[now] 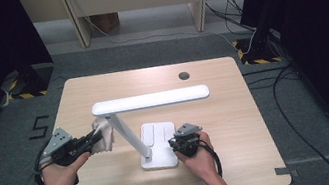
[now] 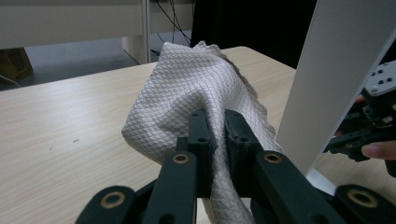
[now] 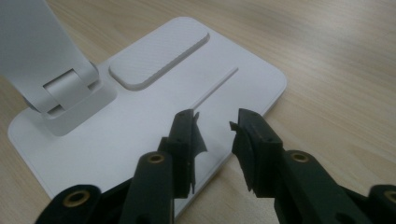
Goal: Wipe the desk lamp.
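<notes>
White desk lamp (image 1: 150, 125) standing near the middle of the light wooden table (image 1: 239, 125), flat base (image 1: 162, 136) down, slanted stem (image 1: 126, 134) rising from a hinge at the near left corner of the base, long light bar (image 1: 150, 100) lying level across the top. Pale waffle-weave cloth (image 1: 105, 133) pinched in the left tongs (image 1: 95, 136), clenched on a fold of it, bunched and hanging just left of the stem, lifted clear of the table. From the left gripper view, cloth (image 2: 187, 98) draped over and between the two black jaws, pads pressed tight on the fabric, white stem (image 2: 336, 79) close at the right, the other hand's fingers (image 2: 379, 150) visible beyond it. Right tongs (image 1: 180, 144) at the right edge of the base, held in a hand (image 1: 199, 160) resting low on the table. From the right gripper view, right tongs (image 3: 215, 126) released, jaws parted with a clear gap, nothing gripped between them, poised just over the near corner of the white base (image 3: 116, 126); raised rectangular pad (image 3: 159, 58) and a thin groove (image 3: 215, 86) on that base, hinge block (image 3: 65, 93) at the left. Dark round grommet (image 1: 183, 75) set in the table's far side, well apart from the lamp.
</notes>
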A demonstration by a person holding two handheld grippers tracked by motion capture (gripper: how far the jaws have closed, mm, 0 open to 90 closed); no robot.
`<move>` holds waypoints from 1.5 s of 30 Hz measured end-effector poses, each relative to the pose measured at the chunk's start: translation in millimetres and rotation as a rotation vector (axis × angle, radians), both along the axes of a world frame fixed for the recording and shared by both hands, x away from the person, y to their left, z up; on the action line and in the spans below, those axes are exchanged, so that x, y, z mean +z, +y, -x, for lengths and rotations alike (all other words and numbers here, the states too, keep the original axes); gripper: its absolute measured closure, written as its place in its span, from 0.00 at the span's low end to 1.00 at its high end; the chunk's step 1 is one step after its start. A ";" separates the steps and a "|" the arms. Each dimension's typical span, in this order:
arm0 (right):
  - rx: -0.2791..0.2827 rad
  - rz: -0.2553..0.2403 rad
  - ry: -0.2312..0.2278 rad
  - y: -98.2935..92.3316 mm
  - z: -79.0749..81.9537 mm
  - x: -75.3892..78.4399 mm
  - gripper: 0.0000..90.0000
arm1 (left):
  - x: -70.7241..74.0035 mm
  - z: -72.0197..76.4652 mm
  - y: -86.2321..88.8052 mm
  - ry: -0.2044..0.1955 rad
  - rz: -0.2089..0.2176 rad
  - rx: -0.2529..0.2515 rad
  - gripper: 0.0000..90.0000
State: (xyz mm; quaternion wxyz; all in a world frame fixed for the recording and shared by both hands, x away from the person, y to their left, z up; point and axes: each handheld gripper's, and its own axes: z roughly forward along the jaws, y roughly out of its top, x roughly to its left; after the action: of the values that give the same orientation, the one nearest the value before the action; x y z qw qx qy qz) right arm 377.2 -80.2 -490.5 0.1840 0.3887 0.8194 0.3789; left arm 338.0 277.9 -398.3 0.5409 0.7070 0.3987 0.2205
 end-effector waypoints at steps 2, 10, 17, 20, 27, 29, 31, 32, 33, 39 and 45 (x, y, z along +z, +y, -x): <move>0.009 -0.002 0.004 -0.3 -1.3 -1.6 0.81 | 3.5 1.5 0.3 -0.008 0.004 -0.001 0.92; 0.037 -0.015 0.022 2.7 2.3 -8.0 0.93 | 17.6 7.9 -1.3 -0.054 0.016 -0.016 0.92; 0.064 -0.012 0.011 12.9 5.8 -10.0 0.95 | 39.1 20.8 4.6 -0.118 0.010 -0.028 0.92; 0.058 -0.004 0.016 13.5 4.3 -13.0 0.97 | 45.7 24.8 9.1 -0.136 0.015 -0.024 0.92; 0.053 -0.020 0.015 10.6 2.3 -14.5 0.99 | 61.7 29.6 11.4 -0.181 0.030 -0.028 0.92; 0.056 -0.016 0.011 11.1 1.8 -14.5 0.99 | 67.6 31.7 11.1 -0.197 0.037 -0.030 0.92; 0.054 -0.014 0.011 11.5 2.2 -14.6 1.00 | 73.6 33.9 10.9 -0.217 0.033 -0.031 0.92; 0.052 -0.017 0.014 11.7 2.6 -14.7 1.00 | 76.4 35.1 10.5 -0.223 0.034 -0.031 0.92; 0.056 -0.016 0.009 11.4 2.3 -14.9 1.00 | 78.9 36.2 10.2 -0.230 0.034 -0.033 0.92; 0.058 -0.017 0.008 11.3 2.3 -15.1 1.00 | 90.7 39.3 7.6 -0.265 0.034 -0.049 0.92; 0.058 -0.019 0.007 11.3 2.2 -15.4 1.00 | 101.2 41.0 13.1 -0.299 0.049 -0.039 0.92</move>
State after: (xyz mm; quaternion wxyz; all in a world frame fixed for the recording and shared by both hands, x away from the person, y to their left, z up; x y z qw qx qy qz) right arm 375.0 -68.9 -505.9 0.1663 0.3677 0.8273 0.3907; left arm 296.9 290.9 -297.1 0.6156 0.6603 0.3053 0.3030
